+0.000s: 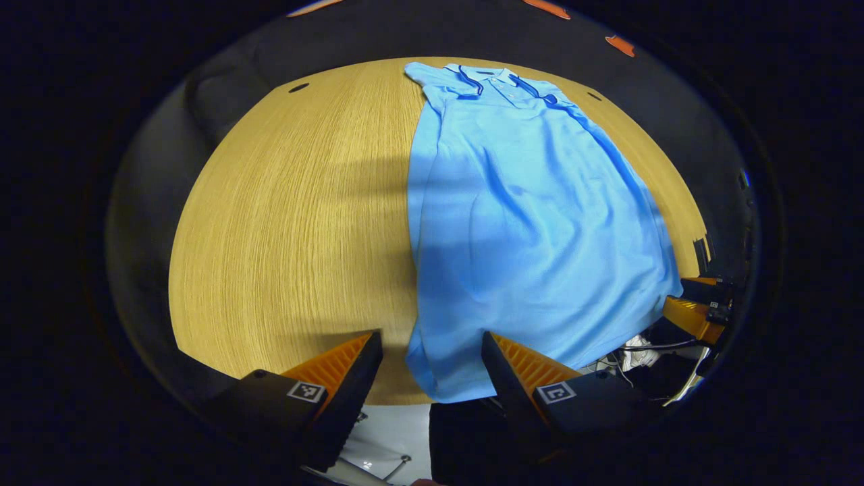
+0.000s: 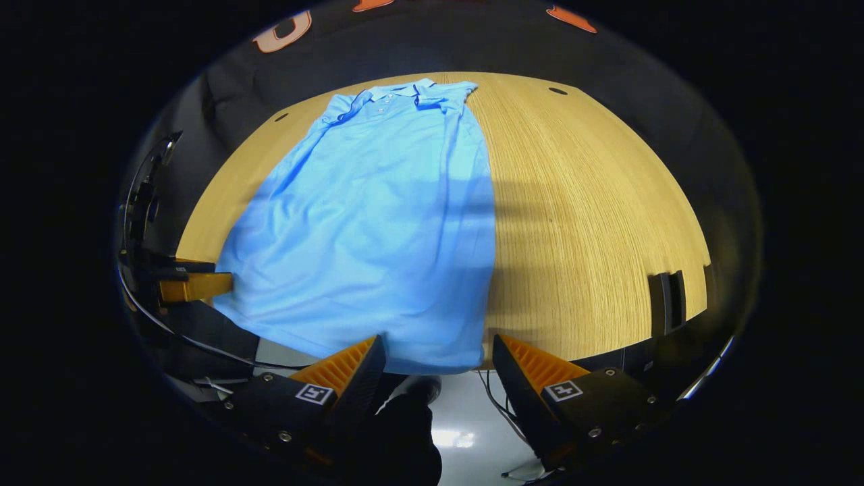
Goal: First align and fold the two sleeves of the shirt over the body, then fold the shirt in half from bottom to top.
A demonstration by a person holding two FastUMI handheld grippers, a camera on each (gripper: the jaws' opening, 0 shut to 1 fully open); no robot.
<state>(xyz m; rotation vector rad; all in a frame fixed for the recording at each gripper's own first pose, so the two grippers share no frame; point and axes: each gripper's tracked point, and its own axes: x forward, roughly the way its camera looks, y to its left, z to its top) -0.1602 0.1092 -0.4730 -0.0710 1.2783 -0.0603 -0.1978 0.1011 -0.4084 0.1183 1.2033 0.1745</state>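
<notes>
The wooden bench [image 1: 283, 223] carries a light blue polo shirt [image 1: 533, 229] lying flat, collar [image 1: 503, 77] at the far edge and hem at the near edge, its sleeves already folded in so that it forms a long narrow strip with soft wrinkles. The left gripper [image 1: 430, 354] hovers at the hem's left corner with its fingers spread wide, holding nothing. The right gripper [image 2: 437, 358] hovers at the hem's right corner, fingers likewise wide apart and empty.

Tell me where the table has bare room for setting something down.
Bare wood lies on both sides of the blue polo shirt: the wooden table stretch to its one side, and the stretch to its other side. The near edge is crowded, by the tools.
</notes>
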